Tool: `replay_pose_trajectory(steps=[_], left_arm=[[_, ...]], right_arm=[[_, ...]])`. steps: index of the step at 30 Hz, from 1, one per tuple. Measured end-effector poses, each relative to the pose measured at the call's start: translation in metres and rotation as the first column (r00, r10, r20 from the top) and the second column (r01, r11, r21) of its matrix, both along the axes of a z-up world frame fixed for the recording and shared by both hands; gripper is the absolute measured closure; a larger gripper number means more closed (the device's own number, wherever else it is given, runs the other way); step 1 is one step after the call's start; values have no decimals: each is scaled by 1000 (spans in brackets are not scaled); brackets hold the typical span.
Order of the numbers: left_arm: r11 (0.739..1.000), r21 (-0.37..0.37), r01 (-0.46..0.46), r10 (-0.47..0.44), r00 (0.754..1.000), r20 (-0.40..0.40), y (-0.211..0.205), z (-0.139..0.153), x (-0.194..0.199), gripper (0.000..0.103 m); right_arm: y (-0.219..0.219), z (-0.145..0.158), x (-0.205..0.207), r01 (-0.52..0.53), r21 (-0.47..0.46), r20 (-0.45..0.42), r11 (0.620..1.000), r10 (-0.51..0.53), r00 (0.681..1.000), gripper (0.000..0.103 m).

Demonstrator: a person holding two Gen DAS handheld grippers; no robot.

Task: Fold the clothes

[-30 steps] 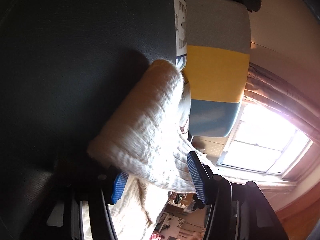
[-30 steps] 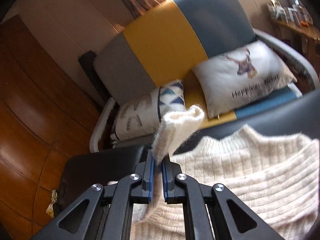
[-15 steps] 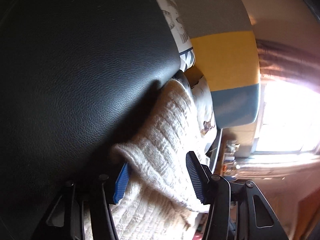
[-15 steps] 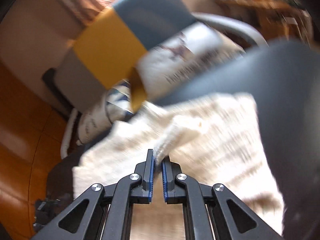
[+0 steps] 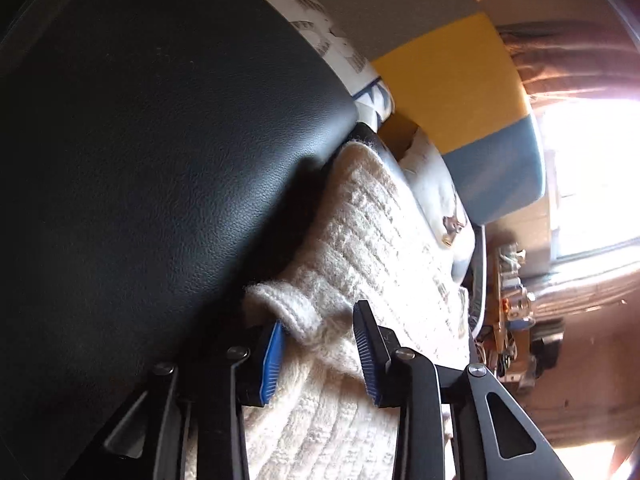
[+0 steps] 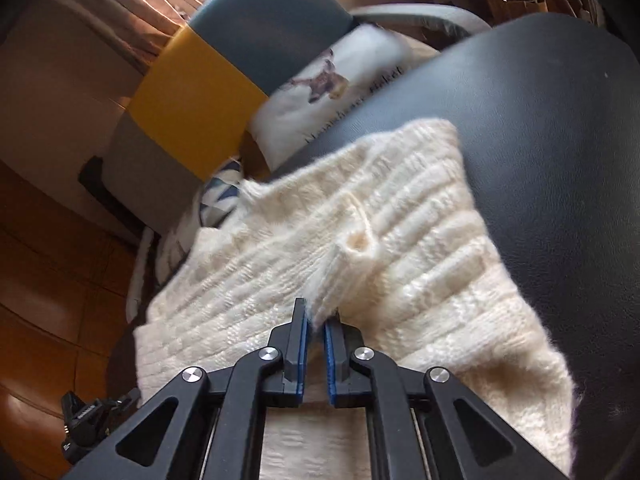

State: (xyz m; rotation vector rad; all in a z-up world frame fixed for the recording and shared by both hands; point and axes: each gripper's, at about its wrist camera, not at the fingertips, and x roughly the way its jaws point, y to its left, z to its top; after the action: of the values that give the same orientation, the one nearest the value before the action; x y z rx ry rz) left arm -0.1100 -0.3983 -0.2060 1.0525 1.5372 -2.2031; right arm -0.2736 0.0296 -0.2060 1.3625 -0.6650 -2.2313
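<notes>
Pinching the cream sweater [image 6: 360,216]: right gripper [image 6: 316,320]; left gripper [image 5: 320,344] spread, apparently around its edge.

Black leather surface [image 6: 560,152] bare right of the cream sweater [image 6: 360,232]; open passage there. Far edge blocked by printed pillows [image 6: 340,92] and the grey-yellow-blue sofa back [image 6: 192,92]. Left side drops to wood floor [image 6: 40,260].

From my right wrist view, the white cushion printed with a deer [image 6: 340,80] carries a line of dark script along its lower edge, half hidden and blurred; I cannot read it. I find no other legible lettering in either view.
</notes>
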Motion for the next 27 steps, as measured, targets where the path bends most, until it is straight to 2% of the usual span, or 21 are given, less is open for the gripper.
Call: replay_pose_trajectory(steps=[1,3,5,9,13,16,17,19,22,23,26,27], left_arm=[[1000,11,11,-11,1000,-12,-2,0,2,69],[993,114,-18,24,998,-55,-13,-6,15,64],[975,217,-42,64,993,-94,-25,-13,28,59],[952,285,-116,160,978,-134,-40,-12,70,58],[924,360,-130,199,967,-161,-42,-16,87,58],[941,320,-113,153,983,-105,-38,-19,75,58],[953,281,-111,137,988,-75,-37,-18,73,58],[964,252,-80,105,991,-84,-38,-13,59,58],[986,159,-59,70,995,-65,-33,-8,56,57],[985,172,-34,44,997,-60,-33,-11,50,56],[971,232,-54,65,997,-40,-35,-22,35,56],[972,229,-60,68,997,-28,-36,-24,30,56]], right_arm=[[1,-4,-1,-2,3,8,1000,2,1000,96],[3,-11,-2,-2,0,24,1000,2,1000,96],[8,-15,-3,13,-58,43,998,-11,999,93],[14,-16,-1,28,-127,60,991,-21,998,82],[23,0,13,22,-113,23,993,-19,1000,80],[29,15,27,14,-108,-15,994,-16,1000,76],[29,20,31,7,-107,-28,994,-10,1000,76],[21,31,35,-36,-105,-54,994,30,998,76],[3,41,35,-92,-89,-74,992,85,994,76],[-4,42,33,-105,-84,-75,991,99,992,76],[-23,40,23,-126,-45,-70,991,122,990,76],[-28,39,20,-132,-23,-76,991,130,989,76]])
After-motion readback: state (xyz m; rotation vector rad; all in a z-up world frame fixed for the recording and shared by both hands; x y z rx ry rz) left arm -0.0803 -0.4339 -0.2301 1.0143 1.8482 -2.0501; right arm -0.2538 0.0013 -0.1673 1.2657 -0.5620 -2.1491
